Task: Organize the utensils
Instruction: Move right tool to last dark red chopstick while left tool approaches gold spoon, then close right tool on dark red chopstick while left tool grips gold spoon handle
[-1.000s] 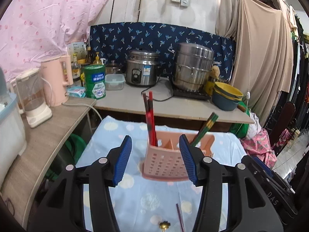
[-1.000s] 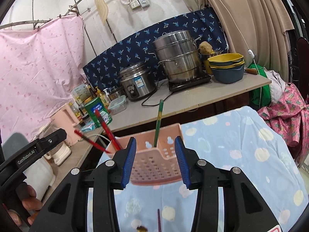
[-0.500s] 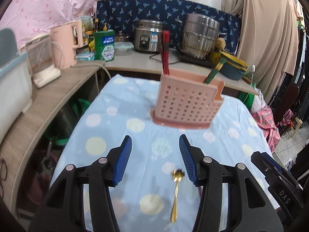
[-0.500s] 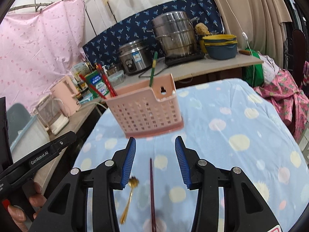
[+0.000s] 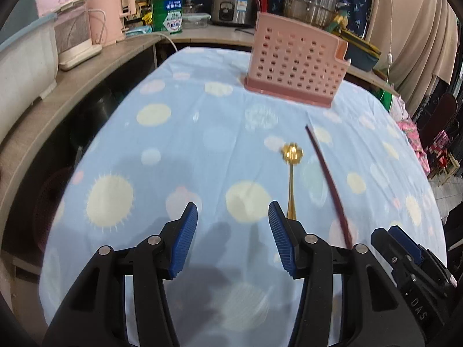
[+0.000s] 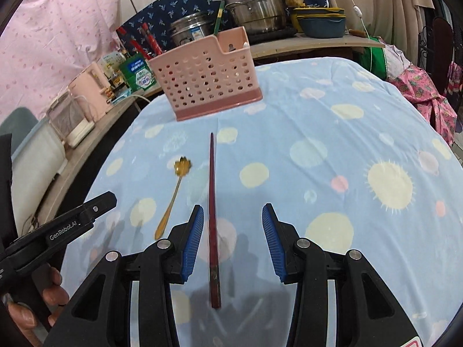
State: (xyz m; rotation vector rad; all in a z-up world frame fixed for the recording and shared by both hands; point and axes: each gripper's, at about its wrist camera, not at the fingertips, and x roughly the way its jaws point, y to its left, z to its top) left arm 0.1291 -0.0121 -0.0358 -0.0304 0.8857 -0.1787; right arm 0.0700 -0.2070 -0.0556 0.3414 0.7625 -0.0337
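A pink perforated utensil holder [image 5: 295, 66] stands on the far part of the blue spotted tablecloth [image 5: 179, 150], with red and green chopsticks in it; it also shows in the right wrist view [image 6: 208, 75]. A gold flower-headed spoon [image 5: 291, 179] and a dark red chopstick [image 5: 327, 179] lie on the cloth. My left gripper [image 5: 233, 234] is open, just left of the spoon's handle. My right gripper [image 6: 231, 240] is open over the chopstick [image 6: 213, 217], which lies near its left finger; the spoon [image 6: 173, 190] is to its left.
A wooden counter [image 5: 86, 66] runs along the left and back with a pink kettle [image 5: 111, 14], green tin, rice cooker [image 5: 231, 8] and steel pot [image 6: 254, 8]. Blue bowls [image 6: 321, 23] sit at the back right. The left gripper's body [image 6: 58, 231] is beside the right one.
Both grippers have pulled back and tilted down toward the cloth. The holder now sits farther off, and the spoon and chopstick have come into full view near the fingers.
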